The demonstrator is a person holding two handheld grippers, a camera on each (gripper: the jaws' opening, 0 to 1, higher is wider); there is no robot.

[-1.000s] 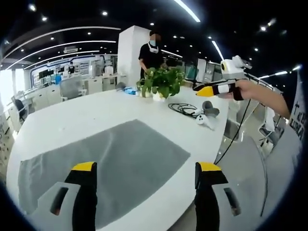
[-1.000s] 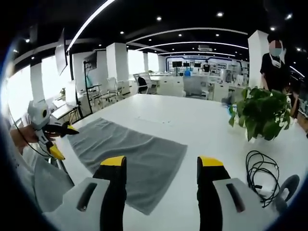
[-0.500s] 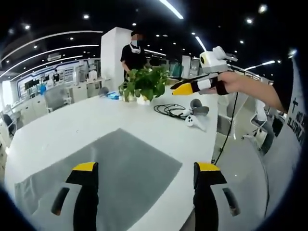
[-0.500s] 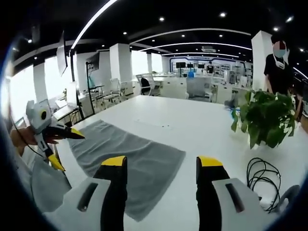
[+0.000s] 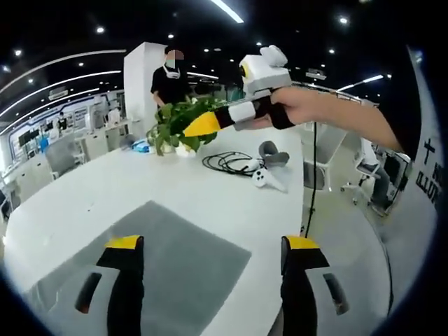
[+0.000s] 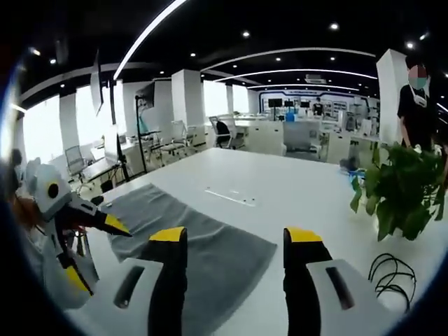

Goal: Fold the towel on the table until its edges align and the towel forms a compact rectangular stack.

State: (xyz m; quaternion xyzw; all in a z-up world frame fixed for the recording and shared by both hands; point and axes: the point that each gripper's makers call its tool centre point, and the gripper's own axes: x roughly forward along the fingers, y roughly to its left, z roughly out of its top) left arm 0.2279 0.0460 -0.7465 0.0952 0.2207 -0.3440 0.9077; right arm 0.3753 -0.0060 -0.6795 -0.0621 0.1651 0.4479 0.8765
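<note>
I see bright ceiling strips above; the white table glares, edges bend and blur slightly.

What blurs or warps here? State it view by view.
Left gripper view: fisheye curves the white table edge; the right gripper crossing in looks soft. Right gripper view: ceiling light strips bow into arcs, windows at left are blown out, the left gripper is smeared; the grey towel stays clear.

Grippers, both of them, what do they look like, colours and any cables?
Each gripper has two black jaws with yellow tips on light grey bodies with dark slots: left gripper, right gripper. The right gripper's white housing has a black strap and a dangling black cable.
</note>
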